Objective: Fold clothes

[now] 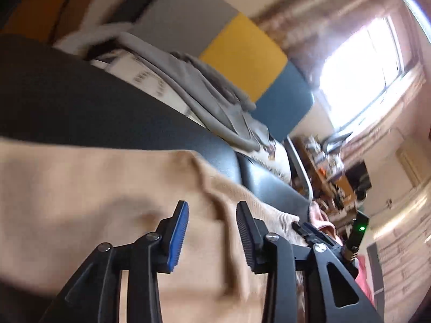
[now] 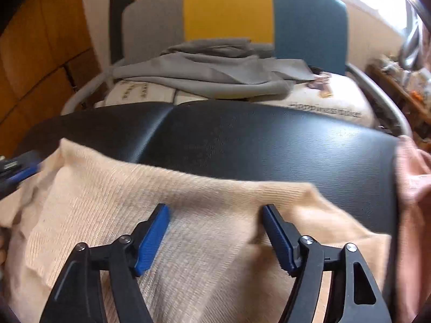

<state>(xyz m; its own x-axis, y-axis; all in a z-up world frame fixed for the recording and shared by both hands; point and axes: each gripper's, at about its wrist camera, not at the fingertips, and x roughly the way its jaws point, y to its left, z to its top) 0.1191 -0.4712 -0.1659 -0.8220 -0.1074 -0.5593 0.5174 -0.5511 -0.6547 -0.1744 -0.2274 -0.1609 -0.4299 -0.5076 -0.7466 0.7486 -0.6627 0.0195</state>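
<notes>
Fingers of both grippers stand apart with nothing pinched between them. Right gripper (image 2: 215,231): jaws wide, beige knit showing in the gap. Left gripper (image 1: 212,231): jaws at a narrower gap, also bare of cloth, a raised fold of the knit running up between the pads without being pressed.

Largest first. Black padded surface (image 2: 269,145) is the work area, with a seam down its left part. Beige knit garment (image 2: 167,188) covers its near portion, directly below and ahead of both sets of fingers. Its far edge runs roughly side to side across the right wrist view, ending at a corner near the right gripper's right-hand pad. Long axis judged crosswise to the fingers; the full outline is cut off by the frame.

Open room: bare black surface beyond the far edge, wide enough, by my judgement, to take a fold pushed away from the person. Beyond that, grey cloth (image 2: 215,75) heaped on a pale printed cushion (image 2: 336,102) limits travel. Pink cloth (image 2: 412,175) sits at the right margin, just beside the beige corner.

Nearer hand: right gripper for that far corner; left gripper, seen at the left margin of the right view, for the opposite end.

Left view is motion-blurred; fine edges there are unreadable.
</notes>
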